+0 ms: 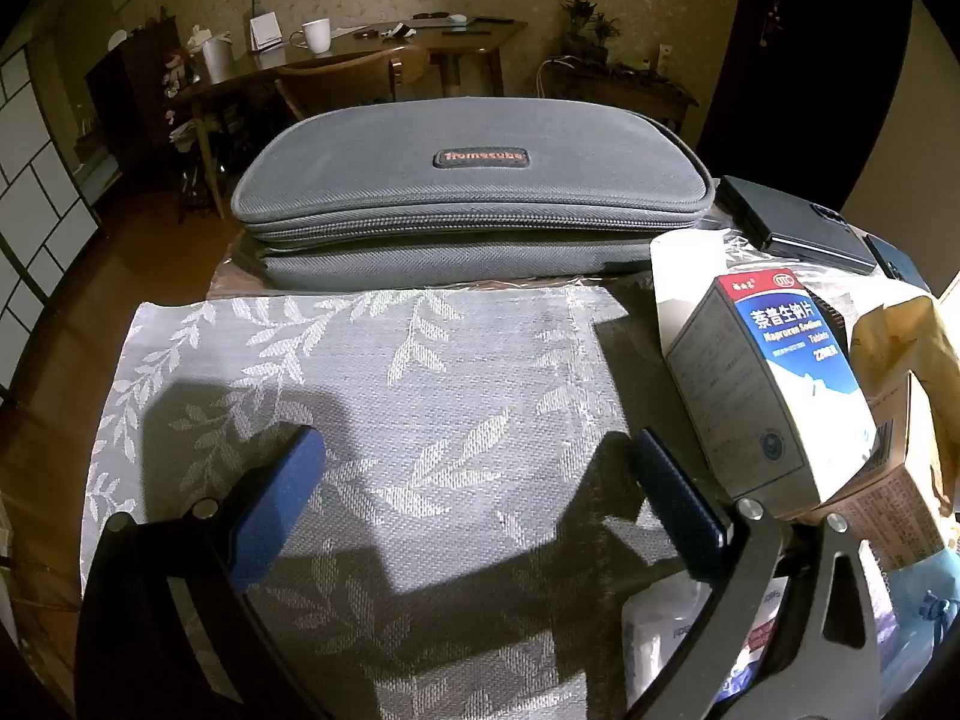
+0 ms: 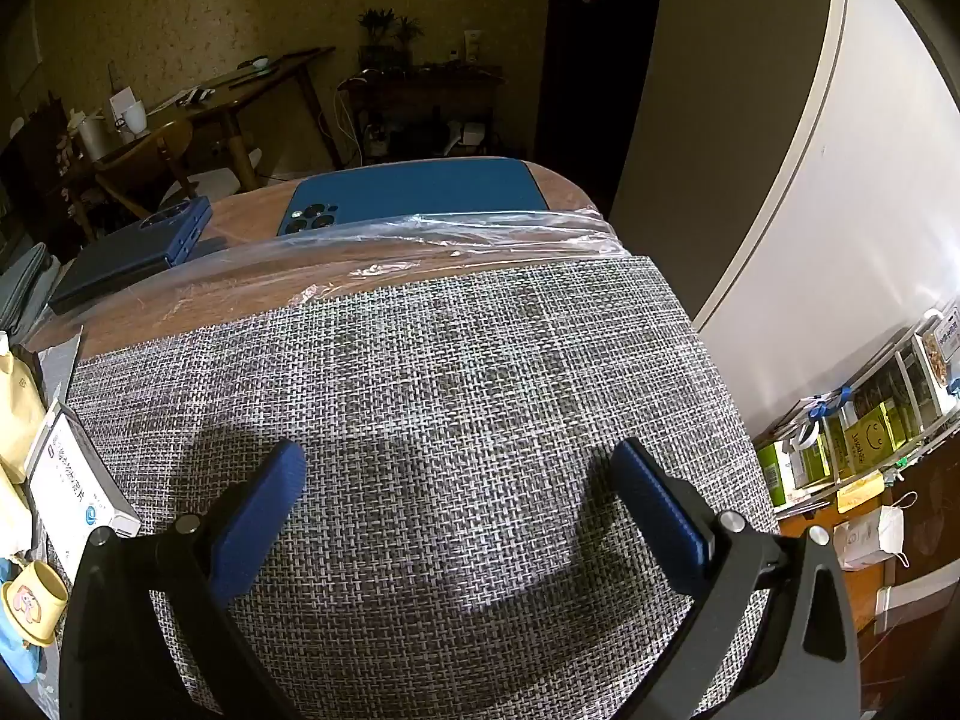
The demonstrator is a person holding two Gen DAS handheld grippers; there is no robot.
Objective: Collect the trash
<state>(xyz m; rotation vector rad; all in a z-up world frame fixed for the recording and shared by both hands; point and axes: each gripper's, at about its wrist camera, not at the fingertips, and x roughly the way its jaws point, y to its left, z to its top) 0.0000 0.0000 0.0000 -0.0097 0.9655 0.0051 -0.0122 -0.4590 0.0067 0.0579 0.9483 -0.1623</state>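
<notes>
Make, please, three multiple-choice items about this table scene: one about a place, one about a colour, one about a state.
1. Where does the grey zip case lie?
A. beyond the leaf-pattern mat
B. on the woven mat
C. on the floor

2. What colour is the phone lying camera-side up behind the woven mat?
A. red
B. blue
C. white

3. How do the right tongs stand?
A. shut on a box
B. shut and empty
C. open and empty

Answers:
1 A: the case sits past the far edge of the leaf-pattern mat.
2 B: its back is blue.
3 C: only the mat shows between the wide-apart pads.
</notes>
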